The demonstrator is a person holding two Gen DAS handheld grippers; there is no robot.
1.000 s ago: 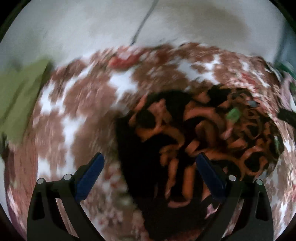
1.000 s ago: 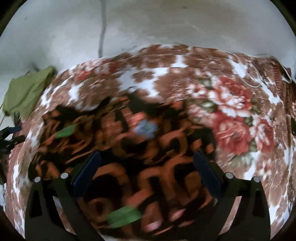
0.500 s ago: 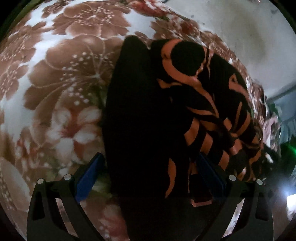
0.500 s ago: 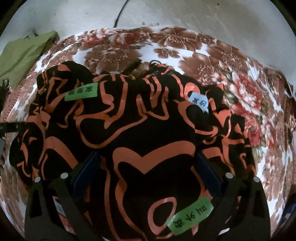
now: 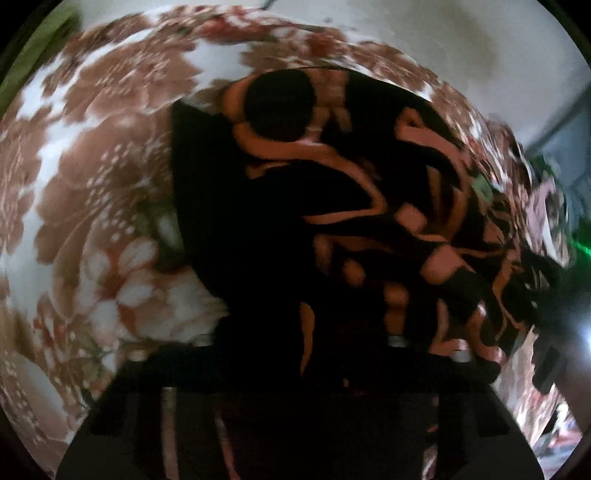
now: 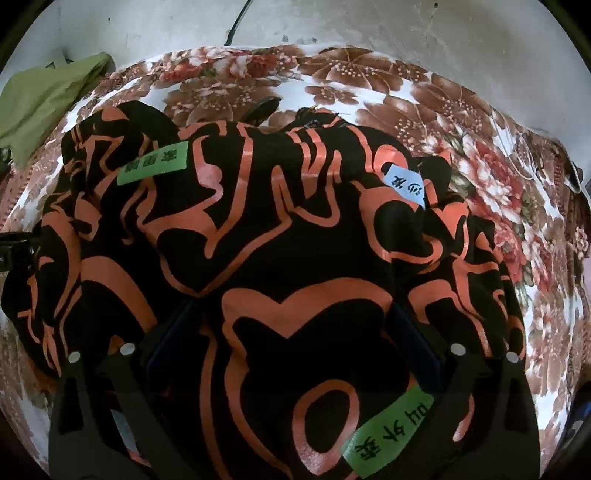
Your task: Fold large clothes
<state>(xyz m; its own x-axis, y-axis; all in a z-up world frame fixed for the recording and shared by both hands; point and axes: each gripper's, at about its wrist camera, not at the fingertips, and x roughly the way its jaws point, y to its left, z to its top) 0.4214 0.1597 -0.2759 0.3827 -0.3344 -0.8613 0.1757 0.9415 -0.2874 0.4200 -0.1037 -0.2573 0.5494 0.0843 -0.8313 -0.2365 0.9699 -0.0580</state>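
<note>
A black garment with orange swirls (image 6: pixel 277 221) lies crumpled on a floral bedspread (image 6: pixel 406 103). It carries two green labels (image 6: pixel 153 166) and a pale blue label (image 6: pixel 404 184). My right gripper (image 6: pixel 295 332) is open, its fingers spread wide and pressed down into the cloth. In the left wrist view the garment (image 5: pixel 369 184) is dark and blurred, with its plain black edge toward the left. My left gripper (image 5: pixel 295 350) is closing with that cloth between its jaws. Its pads are lost in the dark fabric.
An olive green cloth (image 6: pixel 40 96) lies at the bedspread's far left corner. A pale wall (image 6: pixel 369 26) with a dark cable (image 6: pixel 236 22) runs behind the bed. Bare bedspread (image 5: pixel 92 184) shows left of the garment.
Both grippers have dropped closer to the garment. The left fingers, wide apart before, have drawn together over the cloth's edge. The right fingers stay spread.
</note>
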